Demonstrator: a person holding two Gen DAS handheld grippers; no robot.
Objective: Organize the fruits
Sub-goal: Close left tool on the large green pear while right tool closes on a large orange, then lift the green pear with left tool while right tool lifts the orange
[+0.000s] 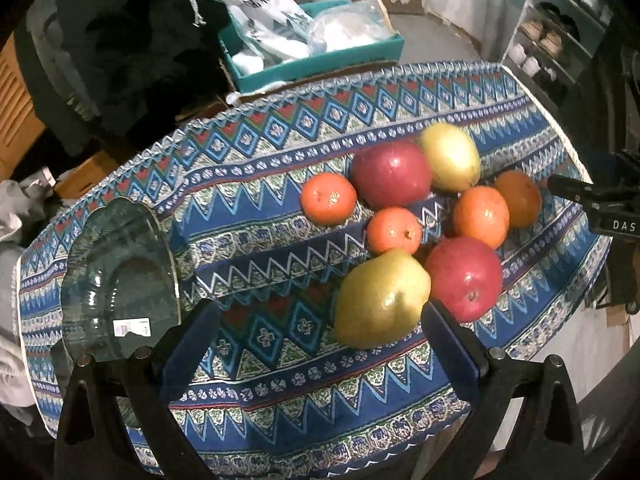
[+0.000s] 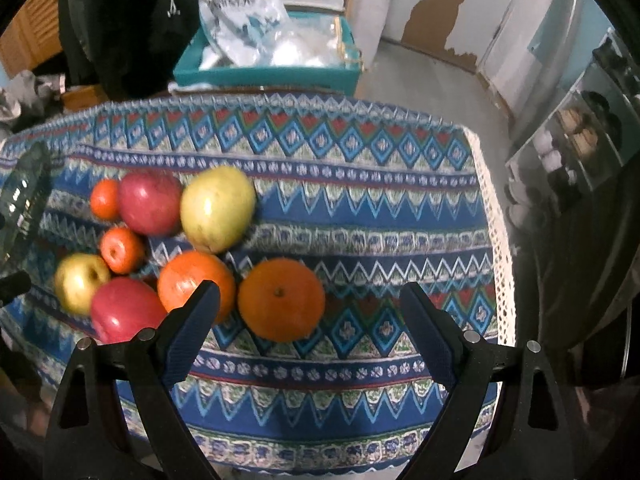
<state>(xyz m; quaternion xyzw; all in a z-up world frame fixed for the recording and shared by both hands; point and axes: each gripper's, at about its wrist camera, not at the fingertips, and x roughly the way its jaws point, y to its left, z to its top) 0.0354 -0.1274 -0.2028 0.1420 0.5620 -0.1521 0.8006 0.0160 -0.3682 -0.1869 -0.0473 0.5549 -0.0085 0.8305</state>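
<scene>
Left wrist view: left gripper (image 1: pixel 320 328), jaws wide and empty, nears the yellow pear (image 1: pixel 380 300); it should centre both fingers round it before closing.

The tablecloth (image 1: pixel 280 392) is showing blue, teal, red and white bands of zigzags and diamonds (with a white lace trim along the table's right edge). Two apples (image 1: pixel 464 278) are glowing red, two pears (image 1: pixel 380 300) yellow-green, the oranges (image 2: pixel 281 300) bright orange. The glass bowl (image 1: pixel 116 276) is looking greenish-clear.
</scene>
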